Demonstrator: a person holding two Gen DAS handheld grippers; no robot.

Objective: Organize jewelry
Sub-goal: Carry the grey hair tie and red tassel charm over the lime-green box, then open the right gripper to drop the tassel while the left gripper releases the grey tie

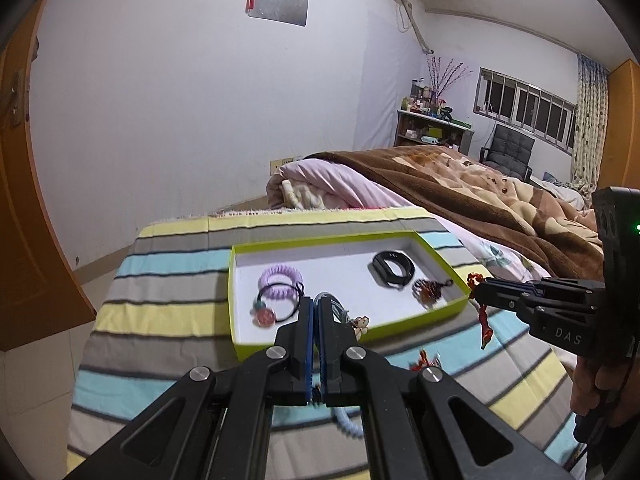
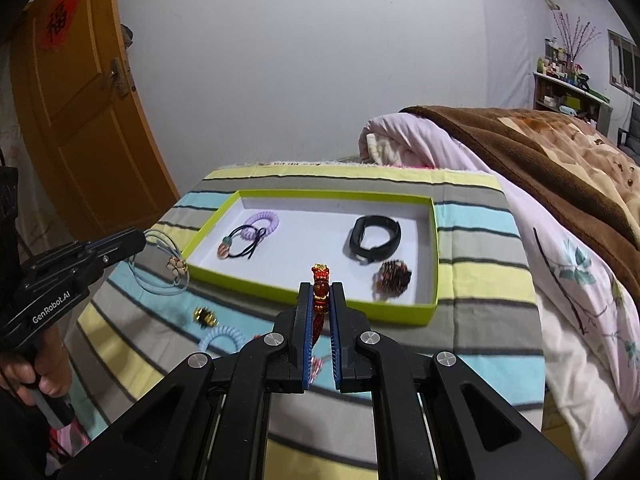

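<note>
Over the striped cloth, left of the green tray: left gripper pinched tight on a pale blue cord bracelet with a flower charm. Best carried level over the tray rim, then lowered before release. Inside the tray: one lilac coil tie, one black hair tie with a bead, one black band, one brown beaded piece. On the cloth: one gold charm, one blue coil. Rightmost: right gripper clamped narrowly on a red beaded cord; same route, cord tail kept clear of the rim.
</note>
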